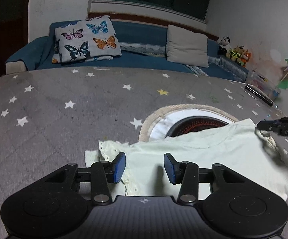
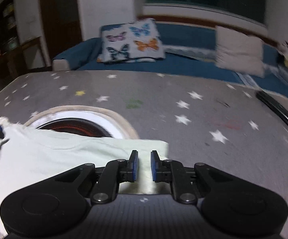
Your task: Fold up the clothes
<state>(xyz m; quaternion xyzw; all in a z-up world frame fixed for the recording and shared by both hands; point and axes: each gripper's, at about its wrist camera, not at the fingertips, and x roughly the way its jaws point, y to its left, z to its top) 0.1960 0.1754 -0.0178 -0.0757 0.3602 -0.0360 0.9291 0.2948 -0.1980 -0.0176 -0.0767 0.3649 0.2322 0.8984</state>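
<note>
The pale green shirt lies on the star-printed grey table, filling the lower middle and lower right of the left wrist view, its neckline toward the top of the frame and partly covering a round opening with a cream rim. Its long axis runs left to right across both views, from the lacy sleeve at lower left centre to the other lace-edged sleeve at the right edge. The left tool hangs directly over the left end, jaws wide with nothing between them, its left pad beside the lace trim. In the right wrist view the shirt spreads from the lower left to the lower middle, and its straight right edge ends just past the right tool, whose jaws stand narrowly apart over the cloth. I cannot tell whether any fabric is pinched there. In the left view the right tool shows at the far right edge, touching the sleeve. So each tool sits at its own end of the garment, and the cloth lies straight ahead and below both. The right view is blurred. Whether the shirt is spread out ahead of a fold or already folded once cannot be settled from how it lies.
</note>
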